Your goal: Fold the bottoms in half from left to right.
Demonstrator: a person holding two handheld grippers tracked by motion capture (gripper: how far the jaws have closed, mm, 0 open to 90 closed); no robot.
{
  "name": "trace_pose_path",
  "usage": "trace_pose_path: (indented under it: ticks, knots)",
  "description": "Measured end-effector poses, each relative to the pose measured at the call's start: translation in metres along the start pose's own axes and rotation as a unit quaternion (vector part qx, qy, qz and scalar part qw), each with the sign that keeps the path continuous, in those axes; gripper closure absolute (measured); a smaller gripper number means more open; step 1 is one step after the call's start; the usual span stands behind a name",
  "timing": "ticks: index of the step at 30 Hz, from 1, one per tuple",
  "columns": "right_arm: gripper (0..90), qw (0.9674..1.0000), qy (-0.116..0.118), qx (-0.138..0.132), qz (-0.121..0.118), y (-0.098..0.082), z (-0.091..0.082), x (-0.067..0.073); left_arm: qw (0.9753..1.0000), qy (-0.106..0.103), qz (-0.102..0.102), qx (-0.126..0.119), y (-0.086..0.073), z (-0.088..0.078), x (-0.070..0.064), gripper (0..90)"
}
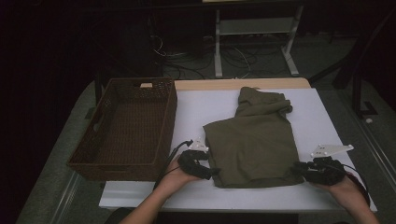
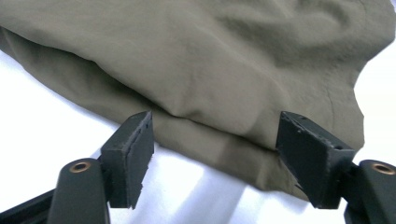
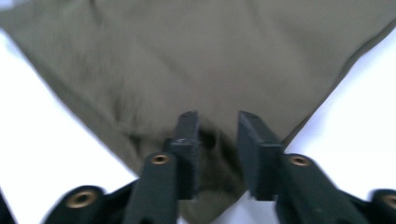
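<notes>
The olive garment (image 1: 254, 140) lies folded on the white table (image 1: 196, 112), right of middle, its long axis running from the near edge to the far edge, with a bunched, narrower end pointing far. The cloth is soft, matte and lightly creased, roughly rectangular. At its near left corner the left gripper (image 2: 215, 154) stands spread, the folded hem between its jaws, unpinched. At the near right corner the right gripper (image 3: 217, 154) is slightly parted, cloth loose between. A brown woven basket (image 1: 126, 126) sits at the left edge.

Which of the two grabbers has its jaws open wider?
The left hand-held gripper. Its jaws stand far apart around the cloth's folded edge, while the right hand-held gripper's jaws leave just a narrow gap at the cloth's corner.
</notes>
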State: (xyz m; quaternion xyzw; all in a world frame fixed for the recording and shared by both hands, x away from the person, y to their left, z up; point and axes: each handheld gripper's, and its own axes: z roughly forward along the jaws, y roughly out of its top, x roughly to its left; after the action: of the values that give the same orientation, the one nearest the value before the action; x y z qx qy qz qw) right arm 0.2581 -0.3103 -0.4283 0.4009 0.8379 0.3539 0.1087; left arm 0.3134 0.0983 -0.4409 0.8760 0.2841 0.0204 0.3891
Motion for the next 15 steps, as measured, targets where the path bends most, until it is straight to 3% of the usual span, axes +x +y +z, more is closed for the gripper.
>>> trace_pose_path:
  ticks: [3, 6, 13, 15]
  knots:
    - [57.1, 0.9994, -0.01, -0.032, 0.008, 0.008, -0.005, -0.003, 1.0, 0.003, -0.008, -0.004, 0.004, 0.001, 0.003, 32.6]
    - [53.8, 0.9984, -0.029, -0.047, 0.011, 0.017, -0.004, -0.008, 0.9996, 0.019, -0.017, -0.008, 0.009, 0.002, 0.007, 35.4]
    - [51.4, 0.9957, -0.064, -0.054, 0.038, 0.032, 0.01, -0.032, 0.9974, 0.049, -0.052, -0.004, 0.018, 0.012, 0.023, 46.8]
    - [51.7, 0.9948, -0.075, -0.049, 0.049, 0.037, 0.019, -0.041, 0.9968, 0.045, -0.066, -0.008, 0.018, 0.015, 0.028, 54.8]
